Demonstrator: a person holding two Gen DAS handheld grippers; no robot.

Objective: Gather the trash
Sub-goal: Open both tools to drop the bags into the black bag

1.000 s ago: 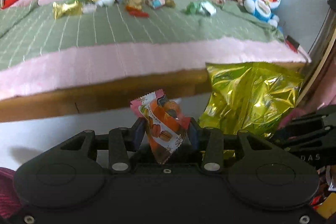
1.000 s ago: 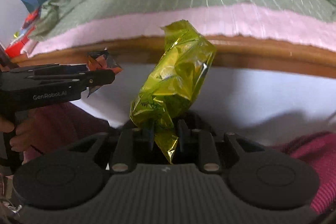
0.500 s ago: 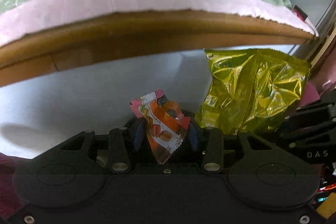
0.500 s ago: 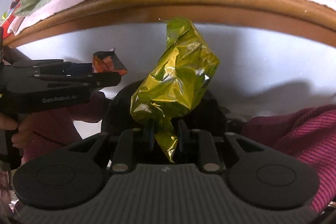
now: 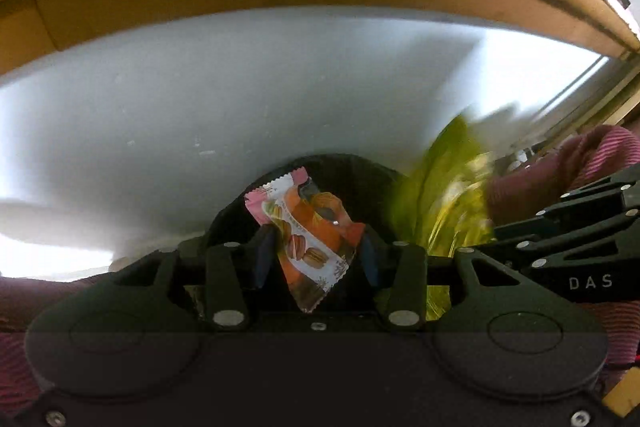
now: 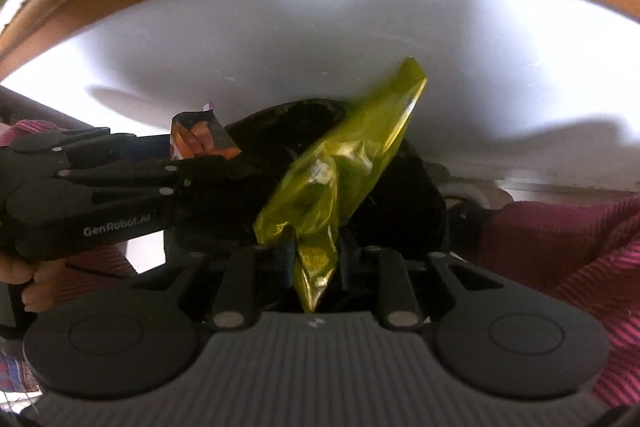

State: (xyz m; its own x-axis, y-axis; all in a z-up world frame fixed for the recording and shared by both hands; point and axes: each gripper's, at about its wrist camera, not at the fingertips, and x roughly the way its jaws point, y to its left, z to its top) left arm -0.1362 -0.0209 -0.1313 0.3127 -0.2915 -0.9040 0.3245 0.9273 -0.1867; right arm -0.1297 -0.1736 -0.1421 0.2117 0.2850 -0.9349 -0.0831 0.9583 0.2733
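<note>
The left gripper [image 5: 316, 255] is easing its jaws apart, with a glossy orange-and-pink snack wrapper [image 5: 306, 231], crimped at its edges, between the 2 fingers and seemingly loosening. The right gripper [image 6: 314, 259] pinches the tail of a crinkled yellow-green foil bag [image 6: 340, 171]. Both hang over a black, round-mouthed bin bag [image 6: 404, 195] on a smooth white floor [image 6: 280, 39].
</note>
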